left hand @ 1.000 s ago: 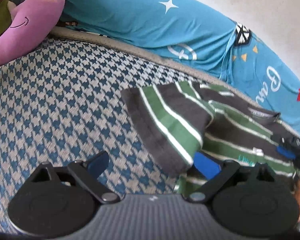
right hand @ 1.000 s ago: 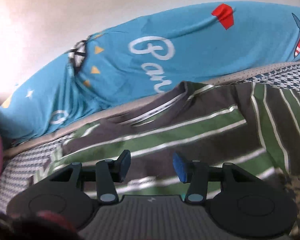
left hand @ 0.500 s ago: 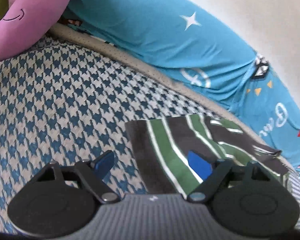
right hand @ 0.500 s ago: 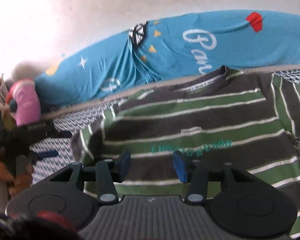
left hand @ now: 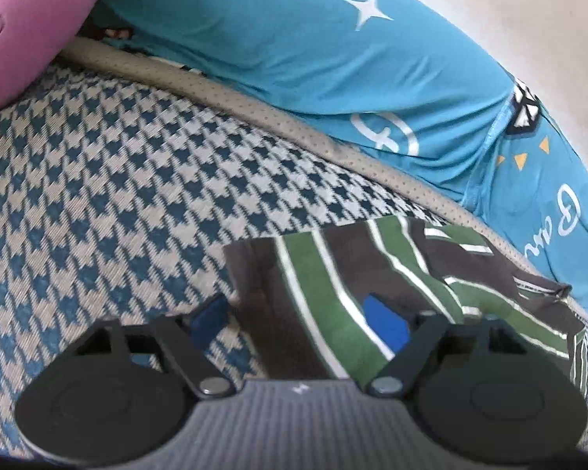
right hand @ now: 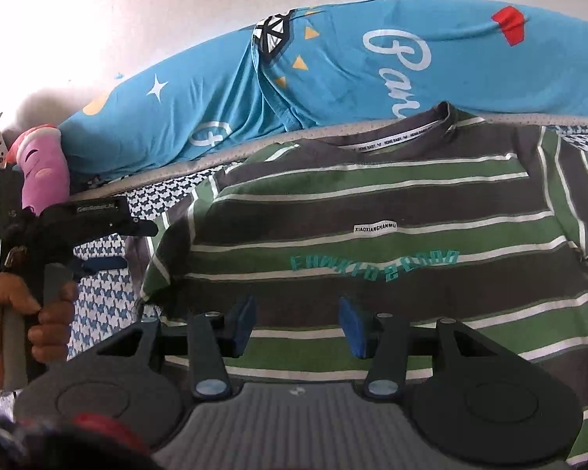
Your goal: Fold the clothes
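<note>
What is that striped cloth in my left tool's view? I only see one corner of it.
Observer: A striped T-shirt, spread front up, its collar toward the blue bedding.
Operator: Anything printed on it?
Observer: Yes, a small white label on the chest, with teal lettering below it.
Operator: Where is the other tool?
Observer: The right tool is open over the shirt's lower part, gripping nothing.
</note>
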`<state>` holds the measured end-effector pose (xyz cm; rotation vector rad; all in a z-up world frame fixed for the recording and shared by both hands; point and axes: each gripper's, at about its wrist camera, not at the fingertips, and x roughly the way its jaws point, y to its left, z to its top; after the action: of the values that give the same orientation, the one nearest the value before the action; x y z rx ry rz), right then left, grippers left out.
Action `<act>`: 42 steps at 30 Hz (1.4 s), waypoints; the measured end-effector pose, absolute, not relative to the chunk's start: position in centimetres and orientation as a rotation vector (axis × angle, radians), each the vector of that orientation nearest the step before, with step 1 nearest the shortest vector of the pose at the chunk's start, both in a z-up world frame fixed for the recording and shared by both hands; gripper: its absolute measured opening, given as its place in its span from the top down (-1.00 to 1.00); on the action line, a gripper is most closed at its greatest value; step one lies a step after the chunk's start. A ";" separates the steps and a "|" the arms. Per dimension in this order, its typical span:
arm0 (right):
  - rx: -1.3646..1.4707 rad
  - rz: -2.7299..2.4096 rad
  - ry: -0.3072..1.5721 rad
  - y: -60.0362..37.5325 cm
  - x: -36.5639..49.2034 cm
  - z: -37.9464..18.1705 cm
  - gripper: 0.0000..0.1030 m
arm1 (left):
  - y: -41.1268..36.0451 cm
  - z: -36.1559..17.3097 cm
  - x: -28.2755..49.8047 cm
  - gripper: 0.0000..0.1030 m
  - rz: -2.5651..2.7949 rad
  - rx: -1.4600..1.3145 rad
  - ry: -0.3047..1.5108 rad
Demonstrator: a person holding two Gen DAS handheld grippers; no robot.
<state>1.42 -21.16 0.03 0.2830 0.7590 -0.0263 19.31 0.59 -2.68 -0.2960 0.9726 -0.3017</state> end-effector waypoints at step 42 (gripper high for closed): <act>0.269 -0.027 0.775 -22.5 0.9 0.5 0.08 | -2.3 0.9 17.4 0.27 -0.116 -0.030 0.774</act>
<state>0.86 -22.48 0.53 0.2687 0.7748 -0.0268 17.45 -2.31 0.89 -0.0304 0.7739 -0.1160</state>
